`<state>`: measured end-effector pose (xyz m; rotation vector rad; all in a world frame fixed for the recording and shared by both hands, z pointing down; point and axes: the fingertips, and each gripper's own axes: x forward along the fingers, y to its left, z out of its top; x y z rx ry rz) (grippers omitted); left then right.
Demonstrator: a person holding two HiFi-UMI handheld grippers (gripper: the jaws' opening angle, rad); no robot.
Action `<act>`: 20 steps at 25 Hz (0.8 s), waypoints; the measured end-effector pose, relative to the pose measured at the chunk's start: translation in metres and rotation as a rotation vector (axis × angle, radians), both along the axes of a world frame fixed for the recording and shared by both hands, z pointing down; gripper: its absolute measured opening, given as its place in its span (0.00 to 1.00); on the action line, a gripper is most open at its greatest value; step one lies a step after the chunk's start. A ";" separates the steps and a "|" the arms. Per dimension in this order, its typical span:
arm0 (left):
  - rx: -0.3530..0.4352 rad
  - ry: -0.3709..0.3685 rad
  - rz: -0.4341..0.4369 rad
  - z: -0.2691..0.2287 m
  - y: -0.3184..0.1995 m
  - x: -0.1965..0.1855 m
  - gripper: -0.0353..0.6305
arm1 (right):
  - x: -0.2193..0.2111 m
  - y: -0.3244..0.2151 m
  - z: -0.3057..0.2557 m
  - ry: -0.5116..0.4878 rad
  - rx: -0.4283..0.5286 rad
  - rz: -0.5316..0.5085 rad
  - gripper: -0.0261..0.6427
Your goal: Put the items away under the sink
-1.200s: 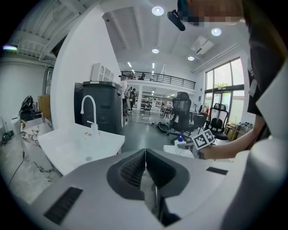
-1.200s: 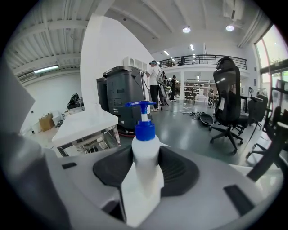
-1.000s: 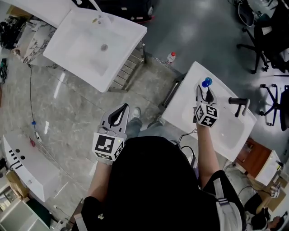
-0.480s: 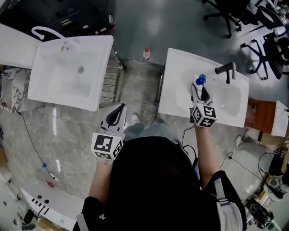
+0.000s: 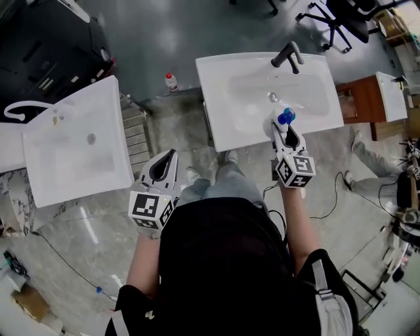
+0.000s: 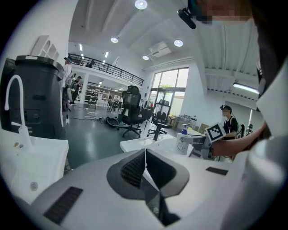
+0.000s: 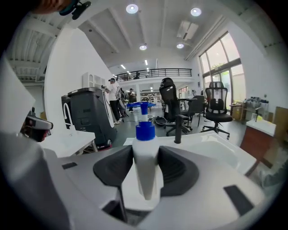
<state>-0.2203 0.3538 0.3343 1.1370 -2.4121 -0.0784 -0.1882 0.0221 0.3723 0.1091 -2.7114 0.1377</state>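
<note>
My right gripper (image 5: 285, 129) (image 7: 145, 161) is shut on a white pump bottle (image 7: 144, 157) with a blue top (image 5: 285, 117). It holds the bottle upright over the front part of a white sink (image 5: 223, 125) with a black faucet (image 5: 287, 55) (image 7: 177, 128). My left gripper (image 5: 165, 165) (image 6: 145, 166) is shut with nothing between its jaws, held over the floor to the left of that sink. In the left gripper view the bottle (image 6: 182, 143) and the right gripper show at the right.
A second white sink (image 5: 59, 177) with a white faucet (image 5: 26, 108) stands at the left, beside a dark machine (image 5: 46, 52). A small bottle with a red cap (image 5: 171, 82) stands on the floor. Office chairs (image 5: 338, 16) and a wooden cabinet (image 5: 357, 102) are at the right.
The head view has swung round, so both sinks moved left and down in it. The right gripper stays shut on the bottle over the sink; the left gripper stays shut and empty.
</note>
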 end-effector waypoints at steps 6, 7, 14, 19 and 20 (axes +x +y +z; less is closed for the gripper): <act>0.004 0.004 0.159 0.001 -0.037 -0.001 0.09 | 0.058 -0.022 -0.005 -0.009 -0.021 0.148 0.33; 0.001 0.003 0.179 0.001 -0.045 0.000 0.09 | 0.066 -0.027 -0.005 -0.011 -0.022 0.166 0.33; -0.030 -0.012 0.303 -0.005 -0.110 0.018 0.09 | 0.130 -0.072 -0.002 -0.033 -0.042 0.286 0.33; -0.059 -0.013 0.358 -0.010 -0.159 0.042 0.09 | 0.172 -0.106 0.008 -0.040 -0.069 0.334 0.33; -0.068 -0.017 0.374 -0.010 -0.168 0.049 0.09 | 0.181 -0.112 0.011 -0.040 -0.074 0.342 0.33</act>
